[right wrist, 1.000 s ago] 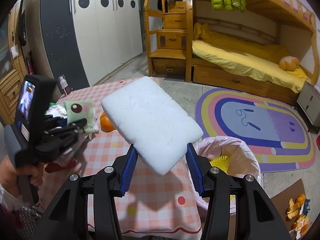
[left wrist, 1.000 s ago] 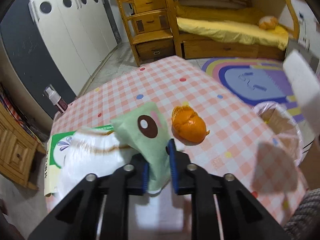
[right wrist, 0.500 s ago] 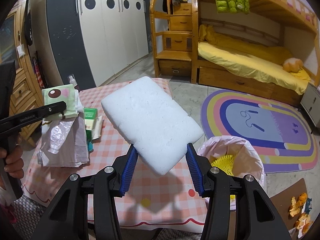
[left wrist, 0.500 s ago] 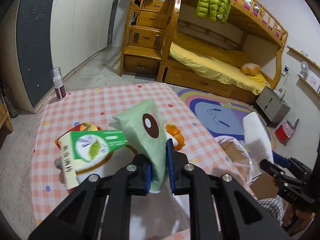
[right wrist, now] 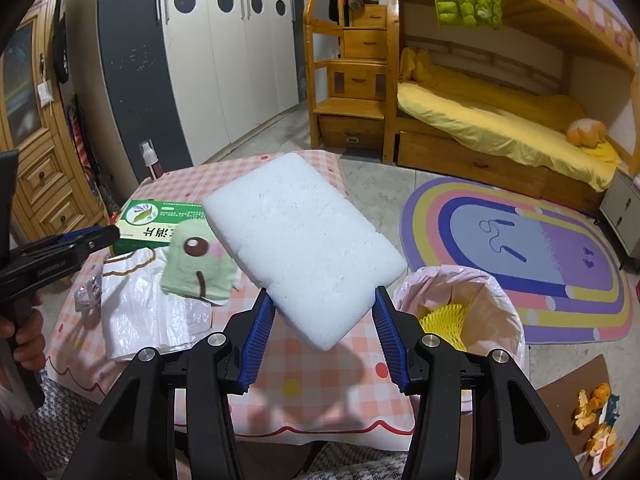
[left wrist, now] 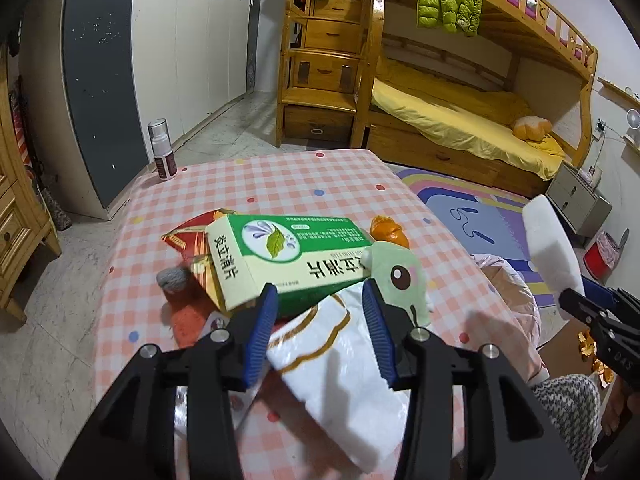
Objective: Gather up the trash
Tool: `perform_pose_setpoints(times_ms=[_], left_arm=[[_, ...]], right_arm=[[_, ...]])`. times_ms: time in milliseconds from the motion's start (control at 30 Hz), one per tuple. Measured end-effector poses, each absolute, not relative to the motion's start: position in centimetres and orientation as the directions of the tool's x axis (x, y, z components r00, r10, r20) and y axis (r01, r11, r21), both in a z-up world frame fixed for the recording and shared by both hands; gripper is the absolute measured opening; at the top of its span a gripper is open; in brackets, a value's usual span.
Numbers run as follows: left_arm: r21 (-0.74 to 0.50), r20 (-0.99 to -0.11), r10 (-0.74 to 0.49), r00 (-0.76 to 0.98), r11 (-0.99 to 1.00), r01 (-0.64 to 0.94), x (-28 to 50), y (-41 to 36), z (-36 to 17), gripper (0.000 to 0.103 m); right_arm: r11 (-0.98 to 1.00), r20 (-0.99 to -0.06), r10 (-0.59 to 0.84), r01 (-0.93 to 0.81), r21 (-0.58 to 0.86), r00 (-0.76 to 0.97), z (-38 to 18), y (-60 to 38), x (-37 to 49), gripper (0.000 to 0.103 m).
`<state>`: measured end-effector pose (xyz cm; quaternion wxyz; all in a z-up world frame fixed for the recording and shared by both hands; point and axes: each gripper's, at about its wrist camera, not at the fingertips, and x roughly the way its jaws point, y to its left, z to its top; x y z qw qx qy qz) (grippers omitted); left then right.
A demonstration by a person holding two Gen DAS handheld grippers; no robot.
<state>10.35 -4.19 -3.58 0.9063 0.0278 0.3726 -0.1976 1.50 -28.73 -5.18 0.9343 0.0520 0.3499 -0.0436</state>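
Observation:
My right gripper [right wrist: 322, 304] is shut on a white foam block [right wrist: 300, 240], held above the table edge beside the pink-lined trash bin [right wrist: 460, 312]. My left gripper [left wrist: 320, 304] is open and empty above a white plastic bag [left wrist: 344, 372]. A green cartoon tissue pack [left wrist: 400, 280] lies loose by its right finger; it also shows in the right wrist view [right wrist: 196, 264]. A green box [left wrist: 288, 256], red wrapper [left wrist: 188, 240] and orange peel [left wrist: 386, 230] lie on the pink checked table [left wrist: 280, 180].
A spray bottle [left wrist: 162, 154] stands at the table's far left corner. A grey lump [left wrist: 174, 278] lies left of the box. Orange peels [right wrist: 596, 412] lie on the floor. A bunk bed [right wrist: 500, 128] and rainbow rug [right wrist: 520, 248] are behind.
My left gripper has opened and let go of the green tissue pack, which now lies on the bag. The right gripper still holds the foam block.

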Motion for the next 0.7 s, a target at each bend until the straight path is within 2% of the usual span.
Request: perform_pose_setpoints(times_ms=[267,433,600,667,700], left_arm=[[-0.062,-0.731,-0.359,0.581,0.882,0.467,9.7,-8.5,-5.7,0.043],[-0.089,-0.791,-0.324,0.52,0.901,0.425,12.4,-10.5,-8.1,0.043],[-0.101,-0.807,-0.328,0.491,0.896,0.433,14.5,-12.2,-8.8,0.043],[-0.108,-0.812,-0.335,0.479,0.892,0.44,15.1,-12.8,-9.0,0.033],[-0.11,-0.812,-0.337,0.476,0.89,0.442,15.2,-12.8,-9.0,0.024]], right_arm=[[0.99,-0.67,-0.051,0.124,0.062,0.741,-5.6,-28.8,1.4,0.05],[0.989,-0.675,-0.057,0.135,0.064,0.735,-5.9,-29.3,1.4,0.05],[0.987,-0.685,-0.055,0.143,0.073,0.726,-6.5,-29.8,1.7,0.05],[0.987,-0.687,-0.054,0.143,0.074,0.725,-6.7,-30.0,1.7,0.05],[0.987,-0.688,-0.054,0.143,0.074,0.724,-6.7,-30.1,1.7,0.05]])
